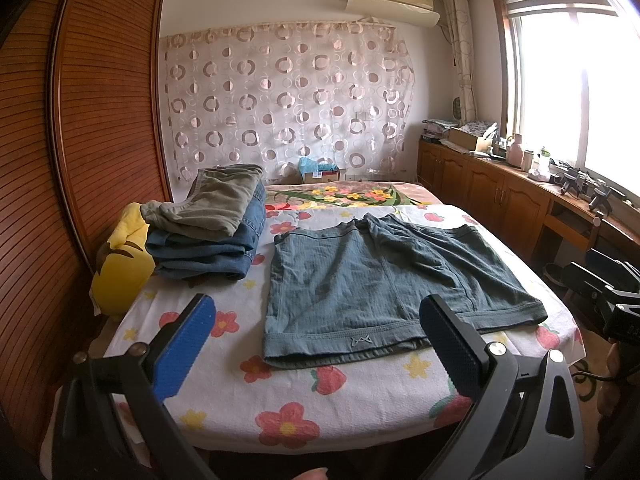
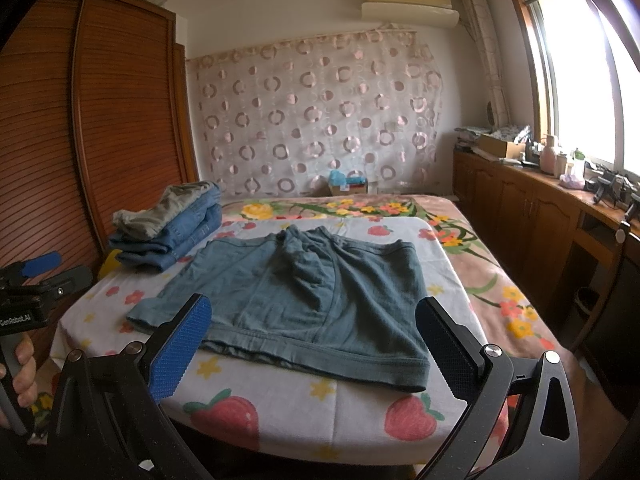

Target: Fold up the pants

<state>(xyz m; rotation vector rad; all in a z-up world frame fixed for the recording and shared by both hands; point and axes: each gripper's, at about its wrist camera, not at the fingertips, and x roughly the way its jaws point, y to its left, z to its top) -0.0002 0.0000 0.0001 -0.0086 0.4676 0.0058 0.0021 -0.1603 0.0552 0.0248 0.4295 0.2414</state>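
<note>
Teal-blue pants [image 1: 372, 280] lie flat on the flowered sheet [image 1: 280, 396] of the bed, waistband toward me; they also show in the right wrist view [image 2: 304, 292]. My left gripper [image 1: 316, 324] is open and empty, held above the near edge of the bed, its fingers on either side of the waistband's left half. My right gripper [image 2: 314, 324] is open and empty, held above the waistband's right half. The left gripper also shows at the left edge of the right wrist view [image 2: 36, 268], and the right gripper at the right edge of the left wrist view [image 1: 608, 292].
A stack of folded jeans and grey-green pants [image 1: 212, 228] sits at the bed's left, beside a yellow plush [image 1: 120, 268]. A brown slatted wardrobe [image 1: 100, 120] stands at left. Wooden cabinets [image 1: 500, 188] with clutter run under the window at right. A box [image 1: 320, 174] stands behind the bed.
</note>
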